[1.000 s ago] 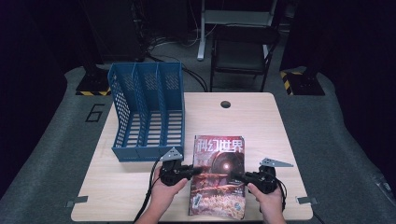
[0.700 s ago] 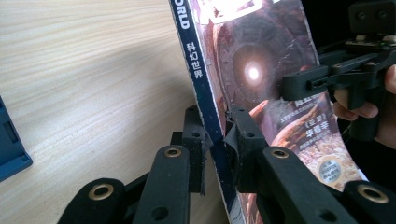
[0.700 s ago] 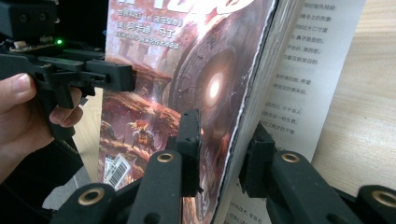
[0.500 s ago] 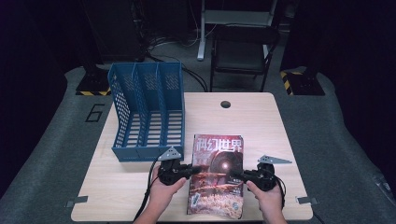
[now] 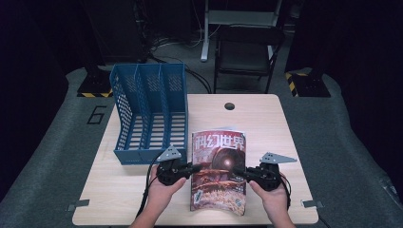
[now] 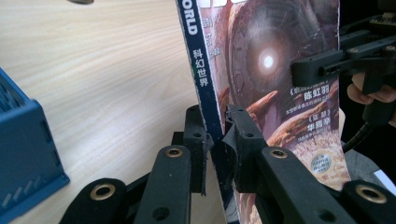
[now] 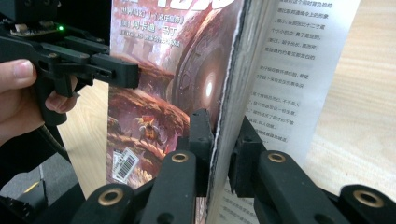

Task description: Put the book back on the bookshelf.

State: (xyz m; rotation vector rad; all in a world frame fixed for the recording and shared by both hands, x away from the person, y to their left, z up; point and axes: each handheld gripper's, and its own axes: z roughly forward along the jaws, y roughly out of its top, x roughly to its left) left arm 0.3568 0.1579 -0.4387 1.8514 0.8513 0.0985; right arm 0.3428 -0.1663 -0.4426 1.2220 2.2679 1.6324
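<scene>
A science-fiction magazine [image 5: 218, 171] with a planet on its cover is held over the table's front edge between both grippers. My left gripper [image 5: 196, 167] is shut on its spine edge [image 6: 208, 93], one jaw on each side. My right gripper [image 5: 237, 172] has just been closing on the opposite open page edge [image 7: 233, 84], and its pads press on the stack of pages. A printed inner page [image 7: 299, 70] shows beyond the right jaw. Each gripper view shows the other gripper across the cover: the right gripper [image 6: 299, 72] and the left gripper [image 7: 130, 74].
A blue three-slot file holder [image 5: 149, 114] stands on the wooden table [image 5: 266, 123] behind the left hand, its corner close by [image 6: 23, 149]. A cable hole [image 5: 229, 106] sits at the table's back. A chair [image 5: 244, 52] stands beyond the table.
My right gripper has risen a little with the magazine's page edge. The left hand has stayed where it was.
</scene>
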